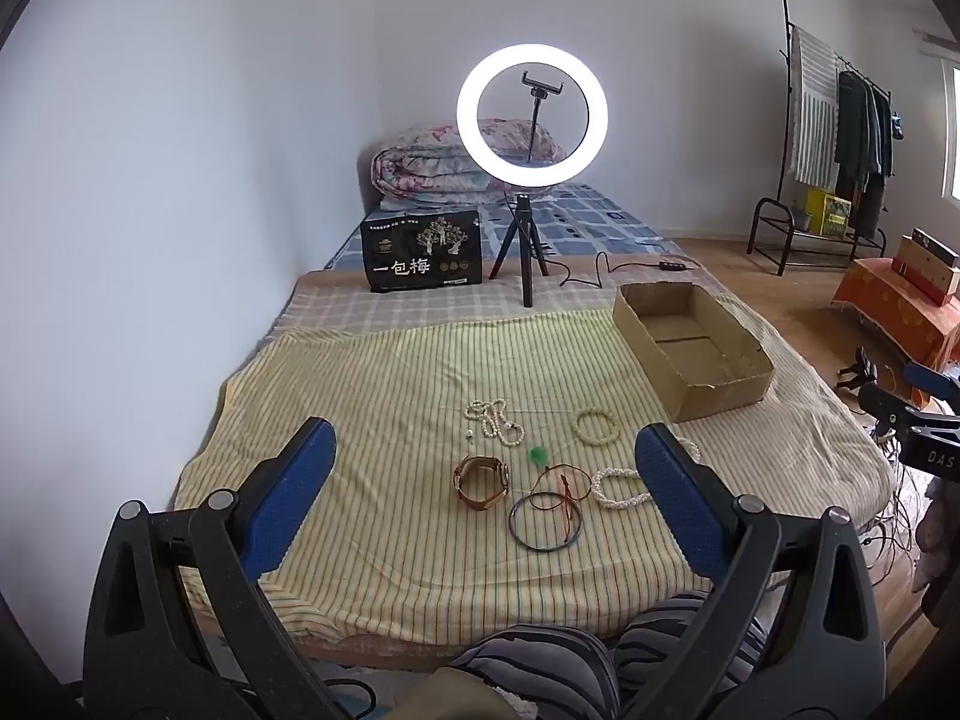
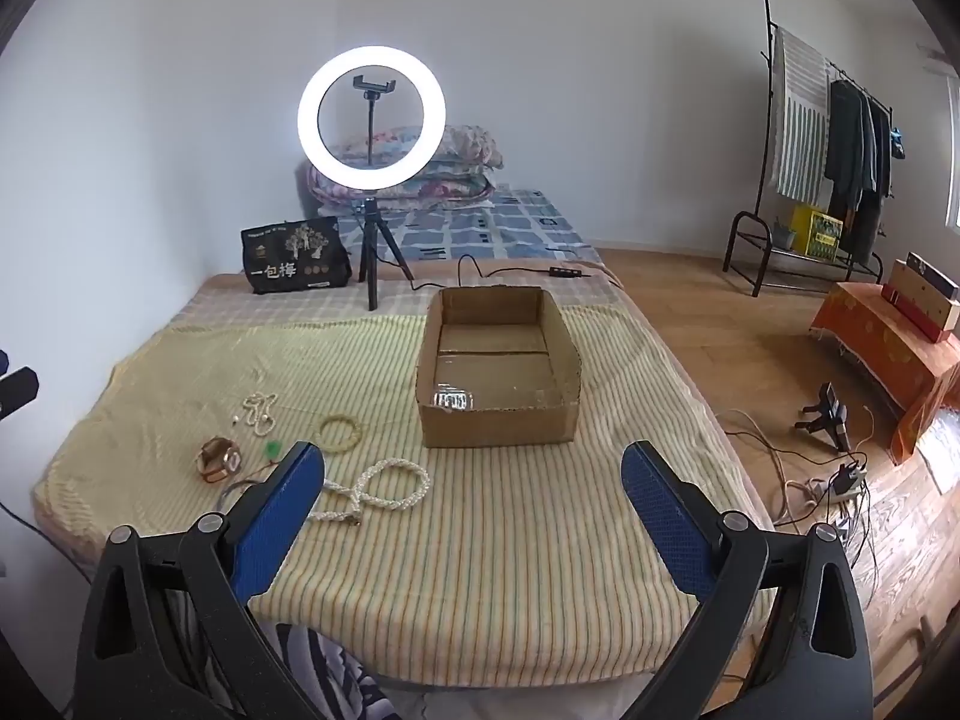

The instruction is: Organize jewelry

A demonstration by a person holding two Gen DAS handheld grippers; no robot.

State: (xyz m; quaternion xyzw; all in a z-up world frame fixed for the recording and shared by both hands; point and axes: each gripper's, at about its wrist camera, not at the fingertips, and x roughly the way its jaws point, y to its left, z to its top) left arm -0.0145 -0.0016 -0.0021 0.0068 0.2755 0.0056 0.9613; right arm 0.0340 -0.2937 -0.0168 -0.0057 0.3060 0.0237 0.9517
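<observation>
Jewelry lies on a yellow striped cloth (image 1: 384, 396) on the bed. A pearl necklace (image 1: 495, 420), a beaded bracelet (image 1: 595, 426), a watch (image 1: 483, 481), a green pendant (image 1: 538, 455) on a red cord, a dark bangle (image 1: 546, 523) and a braided pearl strand (image 1: 621, 489) sit between the spread fingers of my left gripper (image 1: 486, 450), which hangs open above them. An empty cardboard box (image 2: 498, 366) stands ahead of my right gripper (image 2: 474, 468), open and empty. The braided strand (image 2: 384, 489) lies by its left finger.
A lit ring light (image 1: 532, 114) on a tripod and a black bag (image 1: 423, 258) stand behind the cloth. Folded quilts (image 1: 432, 168) lie at the bed's far end. To the right are wood floor, cables (image 2: 798, 480), a clothes rack (image 2: 828, 138) and an orange-covered table (image 2: 888, 348).
</observation>
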